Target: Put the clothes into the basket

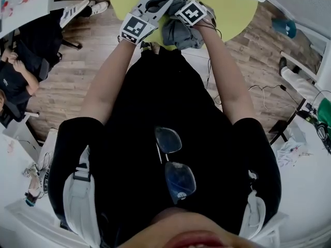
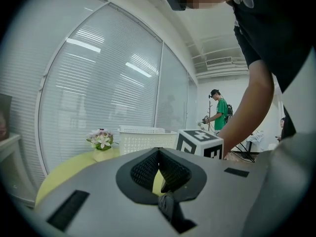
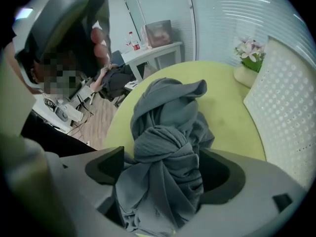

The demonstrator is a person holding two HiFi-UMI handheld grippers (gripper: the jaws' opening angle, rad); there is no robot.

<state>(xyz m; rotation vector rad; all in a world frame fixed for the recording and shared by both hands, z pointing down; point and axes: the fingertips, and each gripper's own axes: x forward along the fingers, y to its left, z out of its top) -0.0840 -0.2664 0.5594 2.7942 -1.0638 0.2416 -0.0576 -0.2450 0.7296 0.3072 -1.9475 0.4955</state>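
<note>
my right gripper (image 3: 165, 174) clenches one grey garment (image 3: 168, 117) in its jaws; my left gripper (image 2: 159, 153) has jaws pressed together; one basket (image 2: 143, 138) on the table (image 2: 64, 177).

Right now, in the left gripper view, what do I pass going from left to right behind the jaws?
flowers → basket → marker cube → person in green

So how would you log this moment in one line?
right gripper: shut on grey garment | left gripper: shut, empty | garment: over green table, not in white basket
</note>
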